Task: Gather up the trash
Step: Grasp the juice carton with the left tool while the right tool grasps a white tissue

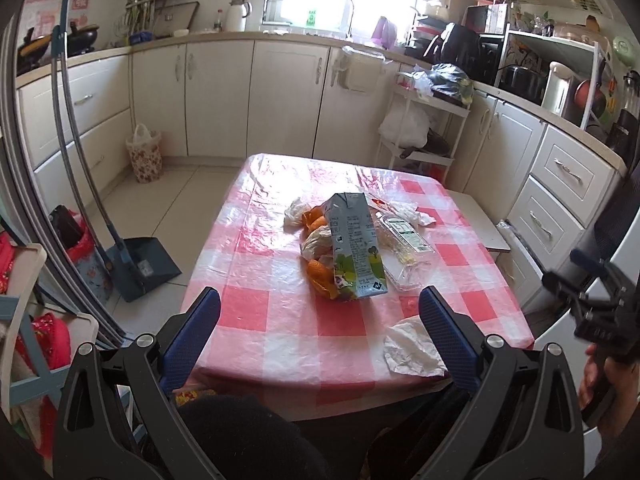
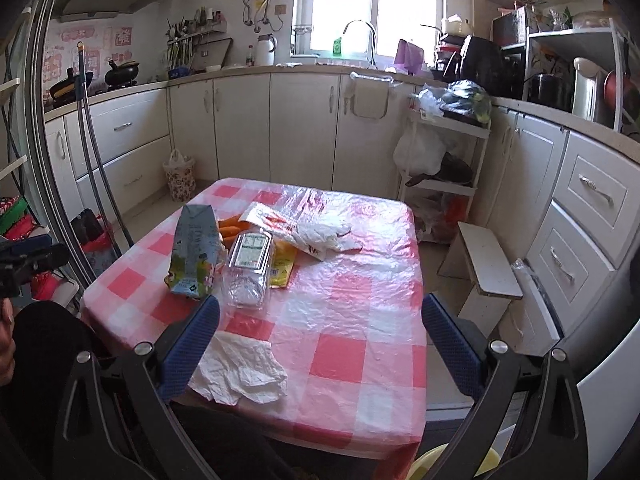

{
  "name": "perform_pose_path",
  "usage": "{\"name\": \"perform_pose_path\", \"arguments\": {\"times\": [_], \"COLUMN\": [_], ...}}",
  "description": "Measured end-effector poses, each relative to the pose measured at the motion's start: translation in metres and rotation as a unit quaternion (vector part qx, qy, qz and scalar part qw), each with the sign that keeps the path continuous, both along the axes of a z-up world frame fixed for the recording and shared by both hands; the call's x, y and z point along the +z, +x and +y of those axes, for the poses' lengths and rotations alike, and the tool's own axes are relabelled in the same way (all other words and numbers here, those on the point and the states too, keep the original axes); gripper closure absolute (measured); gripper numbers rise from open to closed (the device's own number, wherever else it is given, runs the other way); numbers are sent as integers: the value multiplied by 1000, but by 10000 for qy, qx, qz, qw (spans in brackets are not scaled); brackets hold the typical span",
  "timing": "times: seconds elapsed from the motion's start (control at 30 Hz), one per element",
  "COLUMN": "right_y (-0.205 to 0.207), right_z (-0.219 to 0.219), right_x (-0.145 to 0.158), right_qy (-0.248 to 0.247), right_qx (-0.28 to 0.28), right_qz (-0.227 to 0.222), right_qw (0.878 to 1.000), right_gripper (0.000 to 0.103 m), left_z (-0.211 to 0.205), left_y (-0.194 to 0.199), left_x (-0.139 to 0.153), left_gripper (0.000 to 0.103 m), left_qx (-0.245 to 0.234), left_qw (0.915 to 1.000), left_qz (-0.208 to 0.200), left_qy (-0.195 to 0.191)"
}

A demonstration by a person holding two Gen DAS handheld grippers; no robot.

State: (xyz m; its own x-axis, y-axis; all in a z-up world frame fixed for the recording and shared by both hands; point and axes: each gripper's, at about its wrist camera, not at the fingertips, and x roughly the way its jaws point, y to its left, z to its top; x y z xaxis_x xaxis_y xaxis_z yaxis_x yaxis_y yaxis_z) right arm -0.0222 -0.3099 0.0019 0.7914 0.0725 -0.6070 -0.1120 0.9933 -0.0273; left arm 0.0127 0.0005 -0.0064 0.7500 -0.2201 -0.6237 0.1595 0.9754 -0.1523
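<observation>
Glossy, seemingly plastic tablecloth [image 2: 352, 296]

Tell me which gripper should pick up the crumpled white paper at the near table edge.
Right, probably. The crumpled white paper lies just ahead of the open right gripper, by its left finger. From the open left gripper, it sits off beside the right finger.

Bare tablecloth [image 2: 360, 320] right of carton [image 2: 194, 254]

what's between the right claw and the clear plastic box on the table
In the right wrist view, a crumpled white napkin lies on the checked tablecloth between the open right claw and the clear plastic box.
</observation>
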Motion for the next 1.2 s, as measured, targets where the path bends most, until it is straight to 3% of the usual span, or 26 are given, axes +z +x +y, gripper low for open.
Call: {"name": "perform_pose_path", "arguments": {"times": [0.2,0.4,0.6,0.7,0.8,0.87,0.9,0.93,1.03,1.2], "right_y": [16,32,46,50,50,54,57,60,63,63], "right_z": [5,12,18,25,27,25,23,21,12,-15], "right_x": [-38,-73,-92,-102,-105,-106,-107,-106,-96,-72], "right_qy": [288,530,709,602,516,584,640,706,891,1414], "right_qx": [226,446,677,817,810,764,753,743,628,317], "right_qz": [513,945,1167,1287,1121,1119,1145,1139,998,669], "right_qw": [9980,9931,9883,9865,9891,9891,9885,9882,9890,9872], "right_gripper": [6,6,9,26,46,86,93,95,99,99], "left_z": [-14,-39,-58,-66,-69,-69,-70,-73,-80,-74], "left_y": [59,120,153,166,172,176,177,178,178,173], "left_x": [-13,-44,-63,-75,-83,-84,-84,-84,-84,-72], "left_gripper": [7,7,8,9,21,38,47,59,79,83], "left_qx": [33,-44,-66,-27,-110,-253,-321,-406,-664,-733], "left_qw": [9980,9931,9887,9855,9832,9837,9839,9840,9837,9876], "left_qz": [579,1167,1429,1574,1706,1715,1714,1707,1664,1384], "left_qy": [-242,128,451,628,634,472,384,297,124,-68]}}
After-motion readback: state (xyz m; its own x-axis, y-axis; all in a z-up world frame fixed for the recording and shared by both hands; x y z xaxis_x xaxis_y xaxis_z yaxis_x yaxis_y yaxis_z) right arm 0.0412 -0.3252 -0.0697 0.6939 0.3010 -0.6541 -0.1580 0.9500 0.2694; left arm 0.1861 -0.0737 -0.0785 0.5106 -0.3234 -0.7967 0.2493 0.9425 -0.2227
